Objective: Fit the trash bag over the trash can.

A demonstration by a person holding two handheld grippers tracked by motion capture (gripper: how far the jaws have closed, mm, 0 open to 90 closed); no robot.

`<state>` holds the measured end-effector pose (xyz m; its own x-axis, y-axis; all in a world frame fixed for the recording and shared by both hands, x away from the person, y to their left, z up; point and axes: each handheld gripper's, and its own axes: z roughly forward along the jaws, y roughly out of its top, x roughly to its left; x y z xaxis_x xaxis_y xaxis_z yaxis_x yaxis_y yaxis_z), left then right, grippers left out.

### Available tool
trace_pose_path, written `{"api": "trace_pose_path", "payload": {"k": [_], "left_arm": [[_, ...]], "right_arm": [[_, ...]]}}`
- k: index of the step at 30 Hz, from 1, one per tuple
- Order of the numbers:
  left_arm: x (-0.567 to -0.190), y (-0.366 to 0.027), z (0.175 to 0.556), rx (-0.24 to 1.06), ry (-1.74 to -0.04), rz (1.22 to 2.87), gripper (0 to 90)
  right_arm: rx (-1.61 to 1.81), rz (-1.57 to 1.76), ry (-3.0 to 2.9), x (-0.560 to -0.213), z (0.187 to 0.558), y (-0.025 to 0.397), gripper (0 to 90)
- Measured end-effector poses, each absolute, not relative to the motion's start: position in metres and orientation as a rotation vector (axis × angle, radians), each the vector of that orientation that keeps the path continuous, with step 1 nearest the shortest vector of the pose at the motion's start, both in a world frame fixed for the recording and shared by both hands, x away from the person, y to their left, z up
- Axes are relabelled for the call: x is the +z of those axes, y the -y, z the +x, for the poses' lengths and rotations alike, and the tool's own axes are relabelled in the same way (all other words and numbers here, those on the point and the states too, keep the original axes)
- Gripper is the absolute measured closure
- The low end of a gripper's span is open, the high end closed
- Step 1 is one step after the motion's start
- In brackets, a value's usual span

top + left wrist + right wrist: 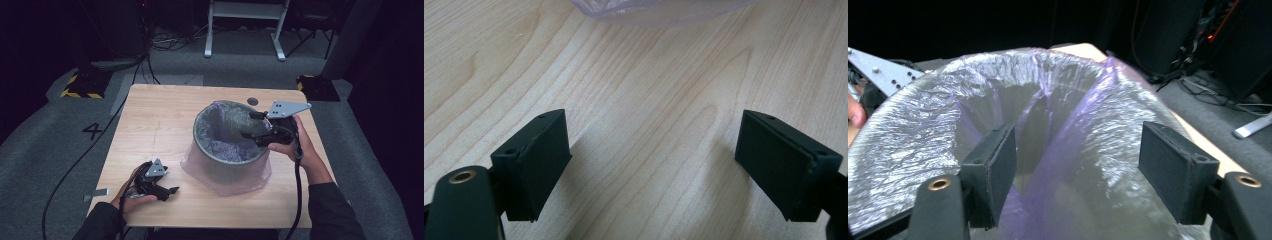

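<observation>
A grey round bin stands on the wooden table, lined with a thin purple plastic bag that folds over its rim and hangs down its outside. My right gripper hovers over the bin's right rim, open, jaws pointing left across the mouth. In the right gripper view the bag spreads between and beyond its fingertips, a fold rising between them. My left gripper rests open on the table's near left. In the left gripper view its pads frame bare wood, with the bag's hem ahead.
A dark hole sits in the table's far right part. Cables trail from both grippers off the near edge. Grey carpet surrounds the table, with yellow-black striped bases and a white frame beyond.
</observation>
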<state>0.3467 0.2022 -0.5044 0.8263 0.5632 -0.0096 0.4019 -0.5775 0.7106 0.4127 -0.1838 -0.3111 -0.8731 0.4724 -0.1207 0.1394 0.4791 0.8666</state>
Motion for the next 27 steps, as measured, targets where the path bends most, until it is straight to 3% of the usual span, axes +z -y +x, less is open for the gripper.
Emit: {"api": "trace_pose_path", "payload": {"k": [27], "left_arm": [[-0.505, -0.202, 0.347, 0.273, -0.686, 2.264, 13.8]], "right_arm": [[0.994, 0.512, -2.614, -0.332, 0.441, 0.151, 27.7]]}}
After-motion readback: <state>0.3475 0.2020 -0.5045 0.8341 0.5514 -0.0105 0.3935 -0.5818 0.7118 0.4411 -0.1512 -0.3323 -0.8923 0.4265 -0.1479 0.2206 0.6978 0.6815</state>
